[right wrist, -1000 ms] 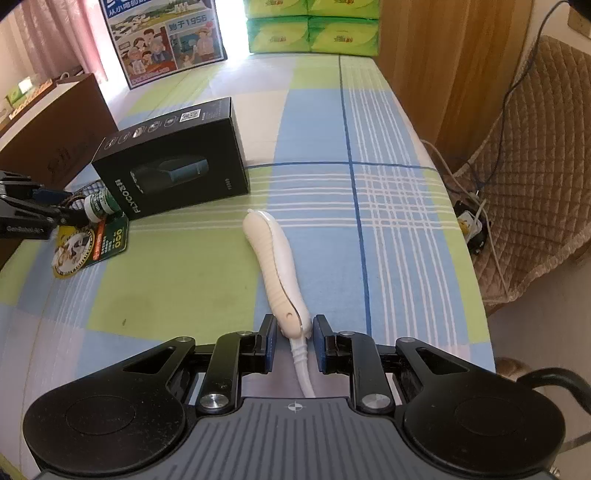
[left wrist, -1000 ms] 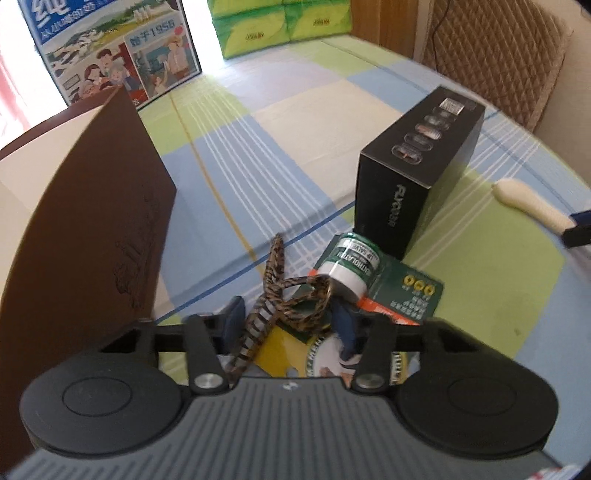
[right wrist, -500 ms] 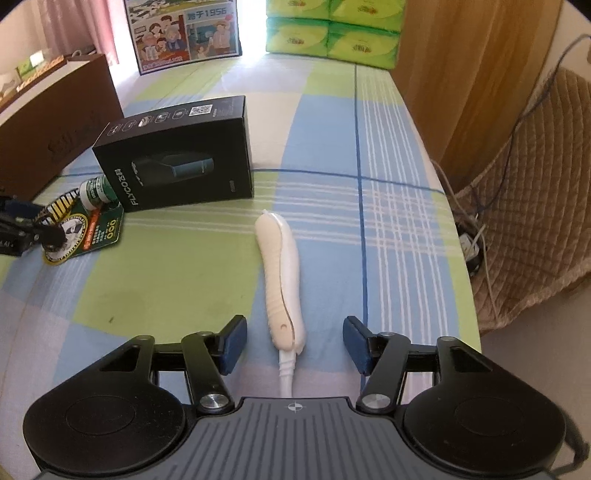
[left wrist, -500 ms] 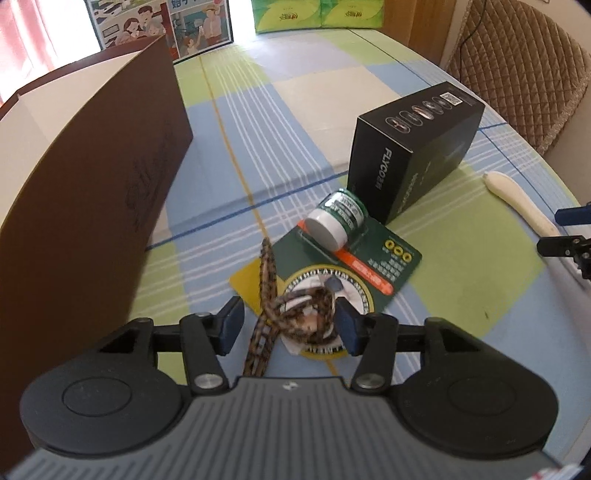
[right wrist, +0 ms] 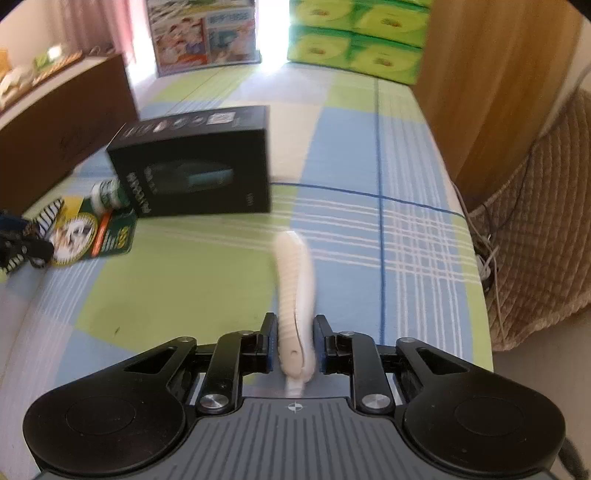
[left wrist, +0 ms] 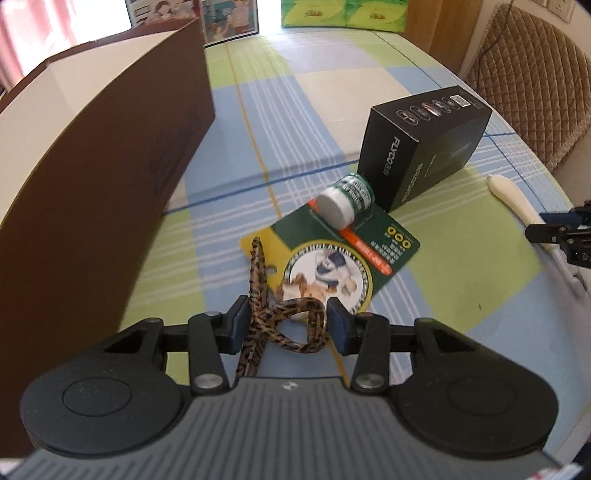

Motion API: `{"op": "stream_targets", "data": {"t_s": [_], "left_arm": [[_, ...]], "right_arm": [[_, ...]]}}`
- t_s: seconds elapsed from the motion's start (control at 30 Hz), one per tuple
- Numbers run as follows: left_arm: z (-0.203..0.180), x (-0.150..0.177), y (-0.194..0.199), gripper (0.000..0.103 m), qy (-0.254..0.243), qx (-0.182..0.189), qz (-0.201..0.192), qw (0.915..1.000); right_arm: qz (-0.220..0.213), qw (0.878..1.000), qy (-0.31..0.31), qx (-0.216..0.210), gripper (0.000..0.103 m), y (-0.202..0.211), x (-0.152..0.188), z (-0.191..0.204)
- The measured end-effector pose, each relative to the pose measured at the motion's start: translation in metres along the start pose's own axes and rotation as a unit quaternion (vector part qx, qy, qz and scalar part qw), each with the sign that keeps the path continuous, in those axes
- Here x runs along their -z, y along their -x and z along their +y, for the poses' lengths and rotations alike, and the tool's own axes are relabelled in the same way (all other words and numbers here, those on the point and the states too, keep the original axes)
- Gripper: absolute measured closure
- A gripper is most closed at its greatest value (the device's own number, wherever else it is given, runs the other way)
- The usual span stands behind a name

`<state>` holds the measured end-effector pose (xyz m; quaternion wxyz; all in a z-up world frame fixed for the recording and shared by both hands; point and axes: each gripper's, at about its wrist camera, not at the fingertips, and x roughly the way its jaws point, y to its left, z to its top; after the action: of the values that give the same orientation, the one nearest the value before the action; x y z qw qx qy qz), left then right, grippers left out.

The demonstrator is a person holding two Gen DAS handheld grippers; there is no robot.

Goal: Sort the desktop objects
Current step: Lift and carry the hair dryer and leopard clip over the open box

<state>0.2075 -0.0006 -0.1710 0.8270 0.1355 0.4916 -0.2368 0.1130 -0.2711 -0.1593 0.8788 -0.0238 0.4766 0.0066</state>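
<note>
A leopard-print hair band (left wrist: 257, 269) lies looped between the pads of my left gripper (left wrist: 286, 321), whose jaws are closing and touch the loop on both sides. Its tail rests on a green and yellow card (left wrist: 373, 254). A small green jar (left wrist: 347, 199) lies on that card beside a black box (left wrist: 424, 147). My right gripper (right wrist: 295, 343) is shut on the near end of a white ribbed handle (right wrist: 295, 280) with a cord, which rests on the checked tablecloth. The left gripper (right wrist: 22, 243) also shows at the left edge of the right wrist view.
A large brown box (left wrist: 92, 166) stands open-topped along the left. Green tissue packs (right wrist: 354, 44) and a poster (right wrist: 203, 33) stand at the far end. A quilted chair (right wrist: 546, 229) and loose cables sit beyond the table's right edge (right wrist: 476, 280).
Both grippers' jaws stood wider half a second ago and have closed again, the left around the band, the right on the handle. The left gripper has drawn back from the jar.
</note>
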Motion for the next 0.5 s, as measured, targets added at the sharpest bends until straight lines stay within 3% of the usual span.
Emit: {"op": "stream_targets", "data": {"t_s": [0.27, 0.5], "left_arm": [[-0.002, 0.017, 0.019, 0.064, 0.038, 0.005, -0.001, 0.9993], [-0.007, 0.025, 0.042, 0.064, 0.059, 0.002, -0.021, 0.9980]], "right_arm": [[0.019, 0.999, 0.022, -0.044, 0.086, 0.007, 0.003, 0.024], [0.007, 0.994, 0.053, -0.093, 0.086, 0.027, 0.001, 0.048]]}}
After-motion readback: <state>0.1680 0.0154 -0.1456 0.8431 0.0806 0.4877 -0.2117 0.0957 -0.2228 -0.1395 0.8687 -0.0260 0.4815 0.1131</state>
